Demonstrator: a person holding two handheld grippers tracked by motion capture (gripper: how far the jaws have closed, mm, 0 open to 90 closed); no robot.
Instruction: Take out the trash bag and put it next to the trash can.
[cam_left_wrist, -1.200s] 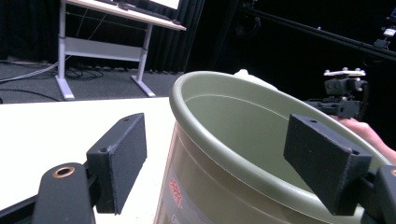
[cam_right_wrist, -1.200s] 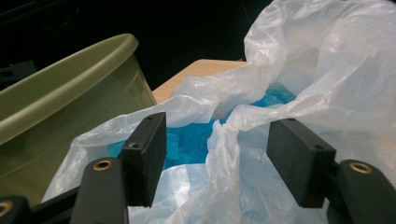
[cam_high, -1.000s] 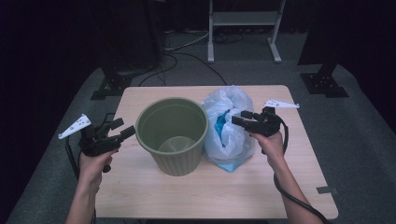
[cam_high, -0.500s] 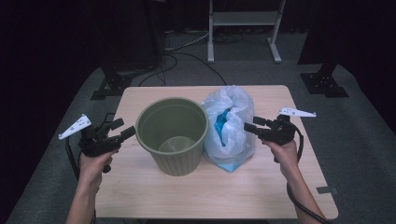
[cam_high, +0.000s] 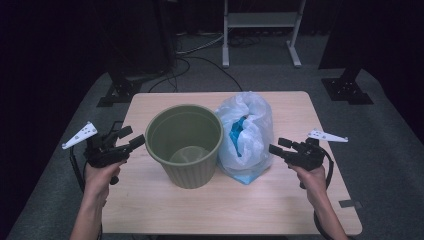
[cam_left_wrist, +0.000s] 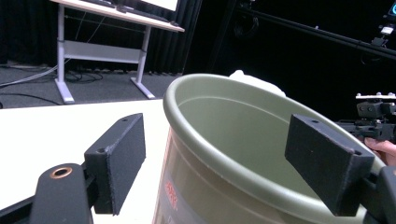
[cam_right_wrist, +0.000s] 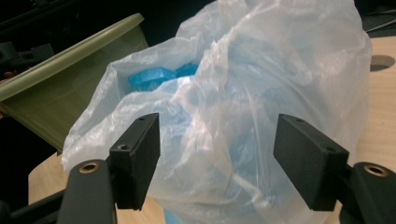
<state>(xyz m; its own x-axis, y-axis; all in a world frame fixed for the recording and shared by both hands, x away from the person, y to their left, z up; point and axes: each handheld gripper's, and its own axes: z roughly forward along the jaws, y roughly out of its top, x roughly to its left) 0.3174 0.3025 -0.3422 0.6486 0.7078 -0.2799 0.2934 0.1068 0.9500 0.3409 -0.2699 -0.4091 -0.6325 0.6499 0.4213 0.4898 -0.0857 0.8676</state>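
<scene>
The left tongs (cam_high: 134, 139) are held level at the left side of the tabletop (cam_high: 150, 210), jaws spread wide with nothing between the pads. In the left gripper view the rim of the green bin (cam_left_wrist: 243, 140) runs across the gap between them, close ahead, but neither pad touches it; from above the tips sit just beside the bin's (cam_high: 184, 145) left wall.

The right tongs (cam_high: 276, 146) are level on the opposite side, jaws also well apart and gripping nothing. Their tips point at the clear plastic bag (cam_high: 247, 135) and stop just short of its right flank. In the right gripper view the bag (cam_right_wrist: 261, 93) bulges between and beyond both pads, with no pad pressing the film.

The bin stands upright near the middle of the tabletop, and the bag leans against its right side, touching it. There is bare wood in front of both things and along the far edge behind them. The right tongs have room out to the right edge, while the left tongs hang over the left edge.

Something blue (cam_right_wrist: 149, 77) shows through the bag's film; what it is I can't make out. The bin's lower wall is cut off in the left gripper view, with a red mark (cam_left_wrist: 172, 192) too blurred to read.
</scene>
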